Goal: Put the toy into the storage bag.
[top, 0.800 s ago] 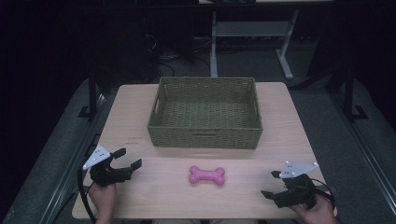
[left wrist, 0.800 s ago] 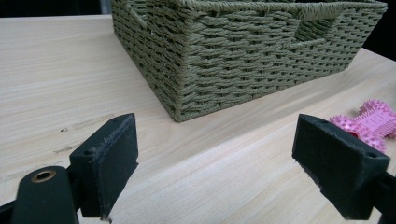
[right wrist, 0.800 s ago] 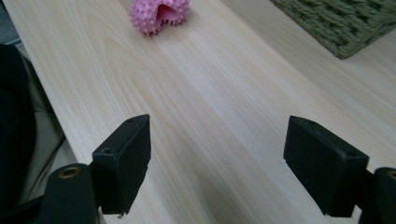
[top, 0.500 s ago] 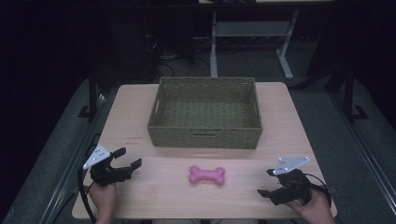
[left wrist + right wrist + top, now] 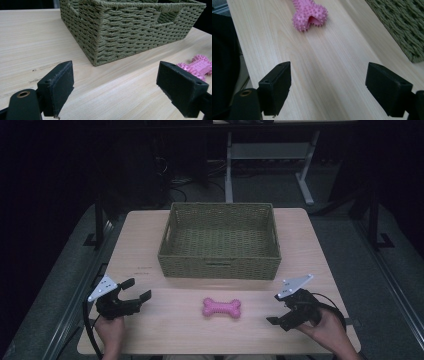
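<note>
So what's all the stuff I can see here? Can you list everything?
basket: one, olive-green woven, at the middle of the table toward the far edge, nothing visible inside
bone toy: one, pink and spiky, lying on the table in front of the basket, between the two grippers
table: one, light wood, under everything
desk frame: one, pale grey, on the floor behind the table
left gripper: one, black with a grey plate on top, at the near left of the table, jaws open and holding nothing
right gripper: one, black with a grey plate on top, at the near right of the table, jaws open and pointing toward the bone toy
hands: two, at the near edge, one holding each gripper
</note>
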